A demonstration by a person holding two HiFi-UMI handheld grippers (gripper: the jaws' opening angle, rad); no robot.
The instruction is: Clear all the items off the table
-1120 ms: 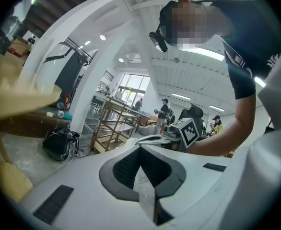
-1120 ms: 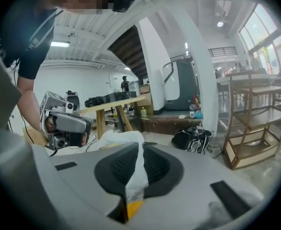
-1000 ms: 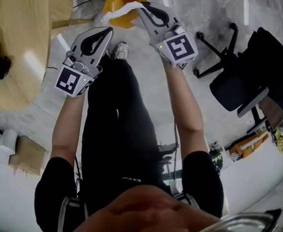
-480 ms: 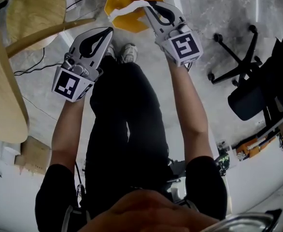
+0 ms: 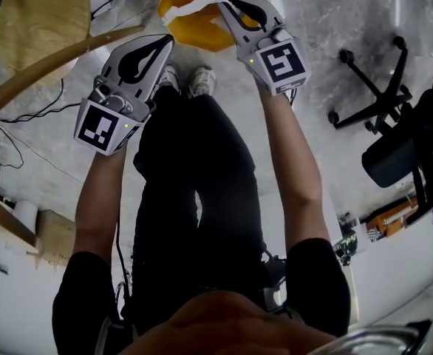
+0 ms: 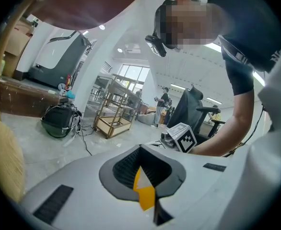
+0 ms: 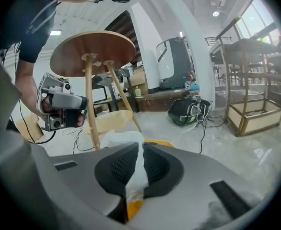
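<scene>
The right claw (image 5: 224,4) pinched a white tissue (image 5: 189,9) that trailed left over the yellow bin (image 5: 196,35) on the floor. The left claw (image 5: 166,44), pressed together and empty, was just near-left of it.

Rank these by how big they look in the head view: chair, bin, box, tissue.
1. Chair
2. Bin, though the frame cuts it off
3. Box
4. Tissue, only a thin strip
</scene>
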